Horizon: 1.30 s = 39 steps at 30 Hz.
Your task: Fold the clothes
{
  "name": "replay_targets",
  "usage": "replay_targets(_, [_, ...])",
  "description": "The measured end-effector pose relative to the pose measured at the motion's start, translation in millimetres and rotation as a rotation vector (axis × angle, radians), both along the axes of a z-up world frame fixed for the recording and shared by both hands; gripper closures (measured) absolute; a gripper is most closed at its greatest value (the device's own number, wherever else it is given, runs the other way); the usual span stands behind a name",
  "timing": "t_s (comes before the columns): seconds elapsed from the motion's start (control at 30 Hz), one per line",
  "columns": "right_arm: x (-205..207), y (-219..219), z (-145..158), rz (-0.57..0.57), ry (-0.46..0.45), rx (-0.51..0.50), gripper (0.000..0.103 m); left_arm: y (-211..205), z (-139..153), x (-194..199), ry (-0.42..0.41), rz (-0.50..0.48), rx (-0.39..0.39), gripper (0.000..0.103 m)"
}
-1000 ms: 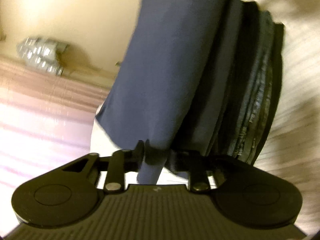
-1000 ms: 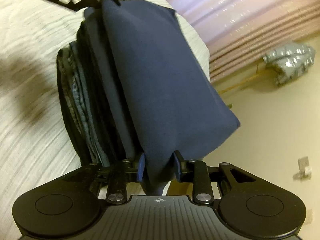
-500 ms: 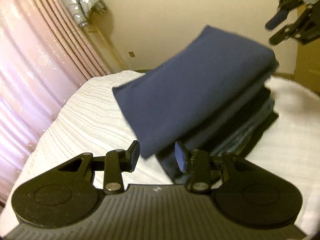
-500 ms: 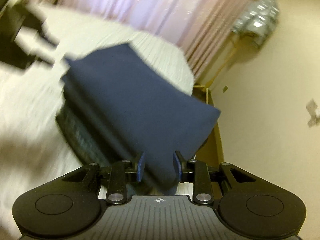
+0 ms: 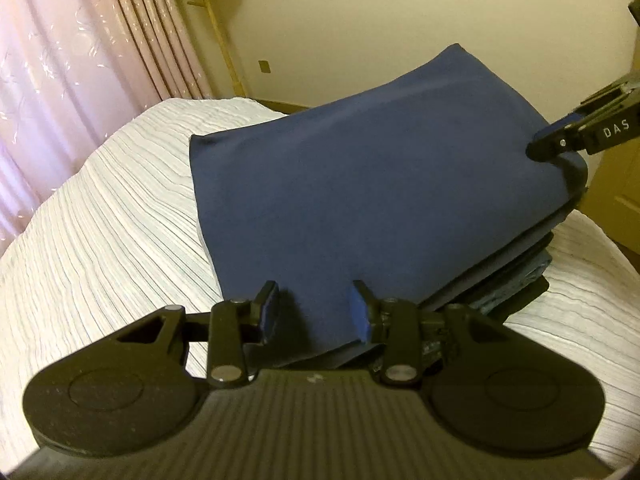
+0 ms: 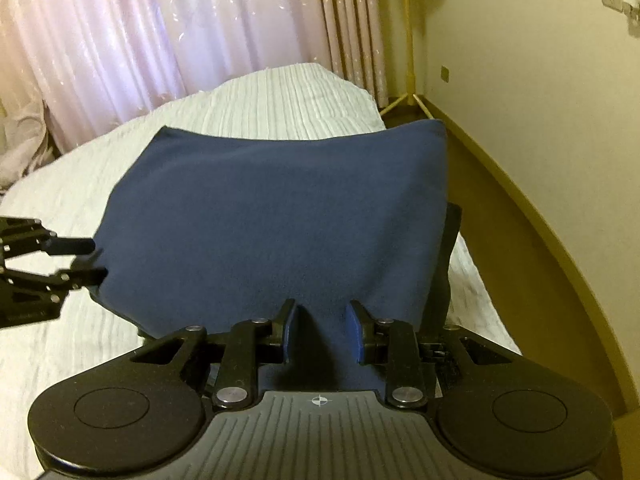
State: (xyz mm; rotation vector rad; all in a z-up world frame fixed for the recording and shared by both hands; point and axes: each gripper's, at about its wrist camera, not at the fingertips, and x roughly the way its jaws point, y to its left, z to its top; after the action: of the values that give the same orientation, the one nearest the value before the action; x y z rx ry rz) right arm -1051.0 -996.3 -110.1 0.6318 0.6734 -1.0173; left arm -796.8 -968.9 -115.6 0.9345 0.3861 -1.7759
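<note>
A folded navy blue garment (image 5: 368, 184) lies flat on top of a stack of darker folded clothes (image 5: 516, 280) on the white ribbed bedspread (image 5: 100, 240). My left gripper (image 5: 316, 310) is open, its fingers astride the garment's near edge. My right gripper (image 6: 322, 330) is open too, at the opposite edge of the same garment (image 6: 280, 216). Each gripper shows in the other's view: the right one at the far right corner (image 5: 560, 140), the left one at the left side (image 6: 88, 258).
Pink curtains (image 6: 160, 32) hang behind the bed. A cream wall (image 5: 400, 12) and wooden floor (image 6: 520, 240) run along the bed's side. A thin wooden stand (image 6: 408, 40) is in the corner. A pale bundle (image 6: 20, 140) sits at the far left.
The navy garment was held up hanging in both shut grippers; it now lies flat on the stack. Both grippers have opened and let it go.
</note>
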Motion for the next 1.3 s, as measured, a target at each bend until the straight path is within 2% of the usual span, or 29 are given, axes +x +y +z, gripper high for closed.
replay_targets(0.1, [1, 4, 6, -0.004, 0.009, -0.005, 0.072, 2, 7, 1, -0.003, 0.001, -0.006, 0.068])
replay_targets(0.13, [0, 7, 11, -0.004, 0.007, -0.016, 0.066, 5, 9, 2, 0.001, 0.007, -0.012, 0.068])
replay_targets(0.17, [-2, 12, 16, -0.004, 0.0, -0.031, 0.047, 9, 11, 1, 0.007, 0.014, -0.017, 0.064])
replay_targets(0.23, [-5, 24, 24, -0.008, -0.015, -0.061, 0.029, 20, 15, 5, 0.028, 0.038, -0.019, 0.055])
replay_targets(0.3, [-6, 43, 26, -0.023, -0.031, -0.054, 0.029, 35, 16, 12, 0.058, 0.071, -0.005, 0.042])
replay_targets(0.4, [-6, 79, 20, -0.048, -0.035, -0.021, 0.027, 62, 11, 20, 0.091, 0.132, 0.046, 0.032])
replay_targets(0.47, [-5, 101, 11, -0.069, -0.032, 0.009, 0.011, 79, 5, 25, 0.113, 0.174, 0.089, 0.023])
replay_targets(0.5, [-5, 112, 7, -0.084, -0.038, 0.028, 0.009, 88, 3, 27, 0.124, 0.201, 0.109, 0.019])
replay_targets(0.63, [-7, 148, -3, -0.188, -0.067, 0.116, 0.008, 116, -2, 40, 0.215, 0.311, 0.174, 0.014])
replay_targets(0.8, [1, 176, 5, -0.261, -0.096, 0.147, 0.008, 142, 5, 39, 0.27, 0.28, 0.191, 0.013])
replay_targets(0.93, [16, 194, 22, -0.298, -0.113, 0.111, 0.008, 162, 21, 53, 0.381, 0.3, 0.163, 0.013])
replay_targets(1.03, [29, 210, 34, -0.318, -0.116, 0.077, 0.008, 175, 34, 61, 0.387, 0.278, 0.129, 0.013])
replay_targets(1.17, [47, 235, 50, -0.381, -0.085, 0.008, 0.008, 192, 46, 71, 0.331, 0.25, 0.105, 0.013])
replay_targets(1.3, [66, 268, 66, -0.406, -0.078, -0.036, 0.008, 213, 51, 82, 0.348, 0.242, 0.11, 0.009])
